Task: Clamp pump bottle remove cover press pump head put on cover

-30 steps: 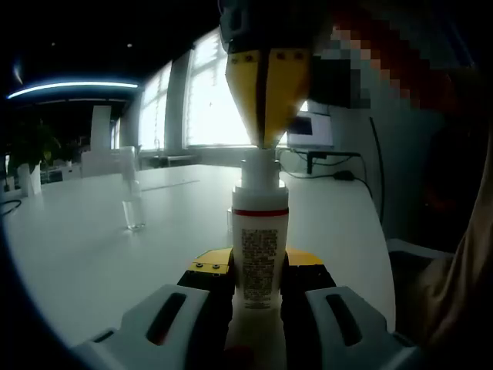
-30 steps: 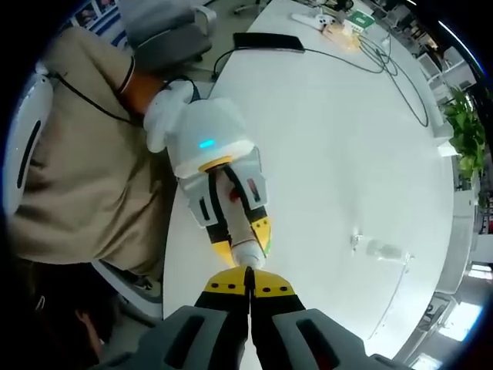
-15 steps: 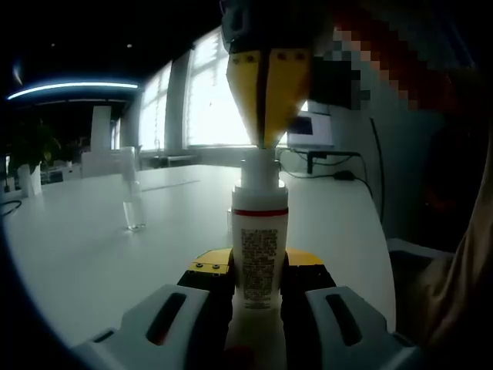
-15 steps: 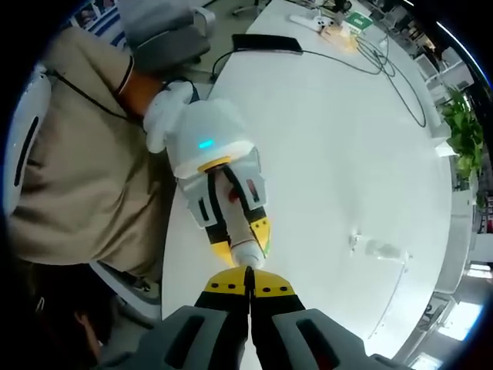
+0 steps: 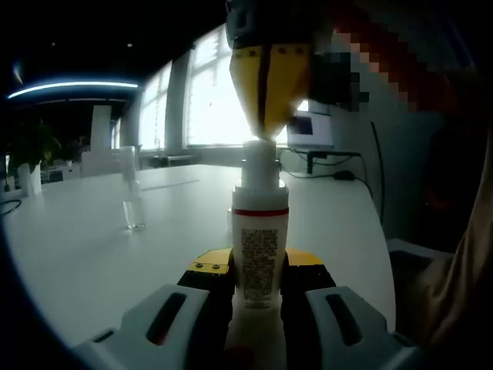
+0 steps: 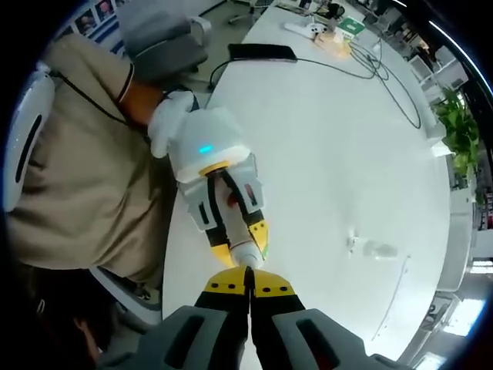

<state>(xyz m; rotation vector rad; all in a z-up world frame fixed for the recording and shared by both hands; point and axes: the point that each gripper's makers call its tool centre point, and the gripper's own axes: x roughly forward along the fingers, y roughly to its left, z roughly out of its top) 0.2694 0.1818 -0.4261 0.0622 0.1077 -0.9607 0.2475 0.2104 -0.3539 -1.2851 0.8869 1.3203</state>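
White pump bottle with a red band and printed label (image 5: 260, 254) stands upright on the white round-edged table (image 5: 92, 254), clamped low on its body by the left gripper (image 5: 260, 297), yellow-tipped jaws snug on both sides. Right gripper (image 5: 268, 135) comes from above, jaws pressed together holding nothing, tips on top of the white pump head (image 5: 260, 158). Clear cover (image 5: 132, 196) stands apart on the table, off the bottle.

Risks (judgement):
- closed tips sit on a small head; an off-centre push could slip off sideways
- a slanted press could tilt the bottle in the clamp
- product may squirt onto the table

Surroundings: bright windows, a potted plant (image 6: 456, 127), cables (image 6: 385, 65), a seated person's beige top (image 6: 77, 177)
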